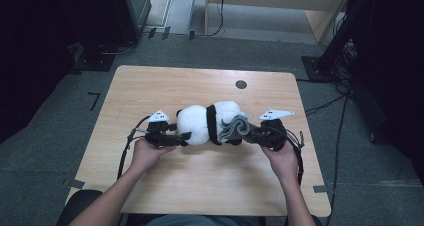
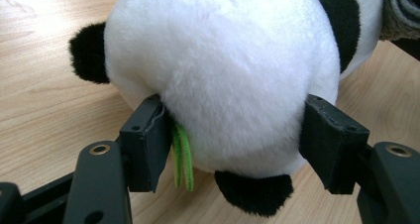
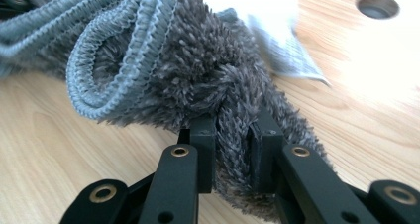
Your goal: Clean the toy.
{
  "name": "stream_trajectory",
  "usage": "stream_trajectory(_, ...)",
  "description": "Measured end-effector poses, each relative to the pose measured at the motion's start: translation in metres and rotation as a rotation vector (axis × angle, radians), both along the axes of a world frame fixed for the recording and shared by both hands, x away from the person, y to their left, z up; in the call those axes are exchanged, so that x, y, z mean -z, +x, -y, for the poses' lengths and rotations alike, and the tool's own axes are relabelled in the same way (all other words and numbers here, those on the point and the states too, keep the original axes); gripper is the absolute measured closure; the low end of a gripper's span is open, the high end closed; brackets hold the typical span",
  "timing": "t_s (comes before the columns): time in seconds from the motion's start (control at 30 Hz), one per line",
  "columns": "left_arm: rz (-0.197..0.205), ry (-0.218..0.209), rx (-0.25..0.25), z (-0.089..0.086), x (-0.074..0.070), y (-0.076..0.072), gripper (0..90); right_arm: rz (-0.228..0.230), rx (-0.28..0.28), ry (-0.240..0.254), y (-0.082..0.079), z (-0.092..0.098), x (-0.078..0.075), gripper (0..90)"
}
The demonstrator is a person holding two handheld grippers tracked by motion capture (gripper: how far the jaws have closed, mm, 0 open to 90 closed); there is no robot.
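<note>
My left gripper (image 1: 181,137) is clamped on the plush panda (image 1: 207,122), which lies on its side on the wooden table (image 1: 150,86). In the left gripper view the jaws squeeze the white, rounded body (image 2: 223,75) from both sides, the fur bulging out between and above them. A small green loop tag (image 2: 183,157) hangs just inside one jaw, and a black paw (image 2: 255,192) sits low between the jaws, close in front of me. Another black paw (image 2: 89,53) sticks out farther off, beyond that same jaw.

My right gripper (image 1: 255,132) is pinched on a grey microfibre cloth (image 1: 235,127). In the right gripper view its jaws stand close together with a fold of the shaggy grey pile (image 3: 233,149) pressed between them. The rest of the cloth, with its stitched paler edge (image 3: 124,50), bunches up just ahead of the jaws and lies against the panda's far end, touching it. A round hole (image 3: 377,6) in the table lies well beyond the jaws.
</note>
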State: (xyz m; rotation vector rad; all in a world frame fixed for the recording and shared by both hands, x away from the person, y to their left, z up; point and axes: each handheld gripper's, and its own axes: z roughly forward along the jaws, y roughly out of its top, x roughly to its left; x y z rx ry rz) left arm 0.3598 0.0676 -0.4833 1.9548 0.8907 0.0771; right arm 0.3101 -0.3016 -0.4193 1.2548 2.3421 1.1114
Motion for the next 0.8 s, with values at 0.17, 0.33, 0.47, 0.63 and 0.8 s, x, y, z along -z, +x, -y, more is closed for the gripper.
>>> stream_trajectory(0.17, 0.002, 0.001, 0.001, 0.0, 0.0, 0.0, 33.2, -0.025, 0.043, -0.009, 0.0, 0.014, 0.005, 77.4)
stream_trajectory(0.33, 0.0, 0.002, 0.003, 0.0, 0.0, 0.0, 33.5, -0.029, 0.089, -0.025, -0.001, 0.029, 0.005, 77.9)
stream_trajectory(0.47, -0.001, 0.003, 0.005, -0.001, 0.0, 0.0, 34.0, -0.01, 0.129, -0.022, -0.002, 0.04, -0.002, 78.6)
stream_trajectory(0.63, -0.011, -0.001, 0.007, -0.001, -0.001, 0.002, 34.7, 0.024, 0.111, 0.057, -0.008, 0.037, -0.024, 81.1)
stream_trajectory(0.8, -0.02, -0.002, 0.008, -0.001, -0.002, 0.004, 35.5, 0.066, 0.02, 0.057, -0.007, 0.002, -0.044, 81.8)
